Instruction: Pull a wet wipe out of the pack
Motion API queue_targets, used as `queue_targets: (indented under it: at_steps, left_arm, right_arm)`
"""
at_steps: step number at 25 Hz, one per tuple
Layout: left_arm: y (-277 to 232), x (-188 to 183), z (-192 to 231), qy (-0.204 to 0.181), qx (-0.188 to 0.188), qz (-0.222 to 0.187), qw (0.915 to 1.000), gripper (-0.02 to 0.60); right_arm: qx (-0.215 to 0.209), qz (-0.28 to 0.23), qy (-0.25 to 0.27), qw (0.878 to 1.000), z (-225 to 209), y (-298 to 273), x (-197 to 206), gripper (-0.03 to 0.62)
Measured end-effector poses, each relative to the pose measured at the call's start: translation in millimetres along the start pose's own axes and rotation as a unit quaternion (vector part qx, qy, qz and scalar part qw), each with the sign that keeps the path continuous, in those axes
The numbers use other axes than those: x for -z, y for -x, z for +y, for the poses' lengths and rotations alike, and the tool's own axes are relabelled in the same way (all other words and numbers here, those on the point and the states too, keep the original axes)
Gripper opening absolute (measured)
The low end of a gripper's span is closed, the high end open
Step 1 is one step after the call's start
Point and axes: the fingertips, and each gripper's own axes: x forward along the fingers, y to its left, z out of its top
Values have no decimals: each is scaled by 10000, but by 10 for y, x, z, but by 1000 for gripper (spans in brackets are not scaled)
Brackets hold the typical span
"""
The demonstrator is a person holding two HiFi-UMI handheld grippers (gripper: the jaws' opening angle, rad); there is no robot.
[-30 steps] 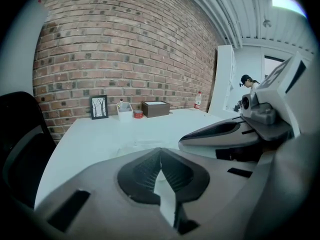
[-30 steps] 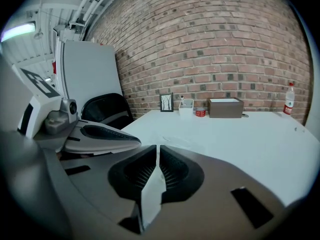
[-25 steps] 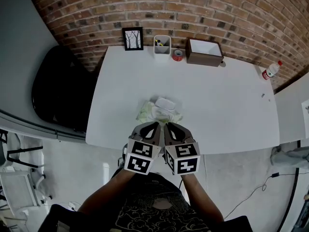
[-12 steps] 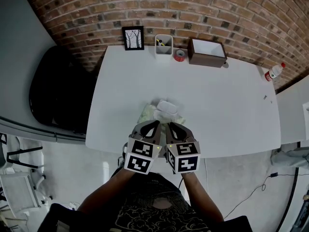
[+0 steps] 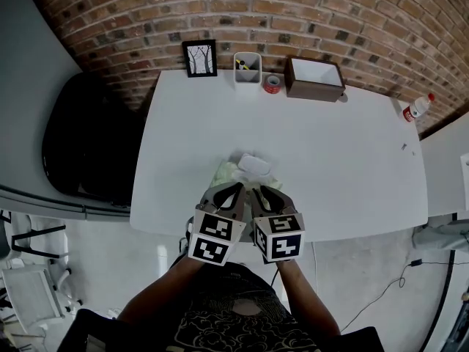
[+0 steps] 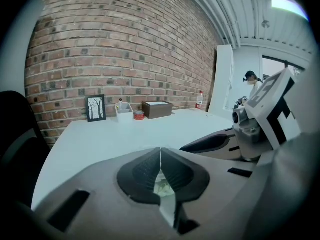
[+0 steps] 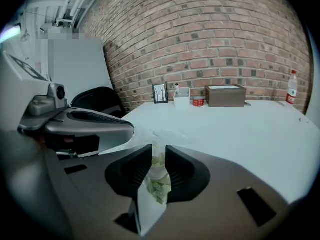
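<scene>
The green wet wipe pack (image 5: 229, 172) lies on the white table (image 5: 330, 160) near its front edge, with its white lid (image 5: 253, 165) on top. Both grippers hover side by side just in front of it. My left gripper (image 5: 233, 190) has its fingertips pressed together; green pack print (image 6: 162, 186) shows only through the slit lower down. My right gripper (image 5: 259, 191) holds its jaws a narrow gap apart, and white and green pack material (image 7: 159, 176) shows in that gap. I cannot tell whether the pads touch it. The pack's near edge is hidden behind the grippers in the head view.
Along the far edge by the brick wall stand a framed picture (image 5: 201, 58), a white pen cup (image 5: 247, 68), a red tape roll (image 5: 272, 83) and a brown box (image 5: 314, 78). A small bottle (image 5: 415, 108) sits at the far right corner. A black chair (image 5: 80, 138) stands left of the table.
The grippers and the pack stay almost where they were; only the head view has shifted slightly.
</scene>
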Motion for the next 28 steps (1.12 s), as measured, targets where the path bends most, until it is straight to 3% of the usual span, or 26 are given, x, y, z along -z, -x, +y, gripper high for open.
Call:
queue_targets:
  at_steps: [13, 18, 28]
  left_arm:
    - [14, 3, 41, -18, 9, 6, 10000, 12]
    - [30, 9, 54, -11, 0, -4, 10000, 12]
    - [75, 9, 53, 41, -55, -6, 10000, 12]
  right_arm:
    - [-76, 249, 82, 9996, 10, -131, 34, 58]
    - [-44, 222, 121, 9997, 25, -138, 38, 25]
    - [-95, 193, 153, 9997, 74, -89, -2, 18]
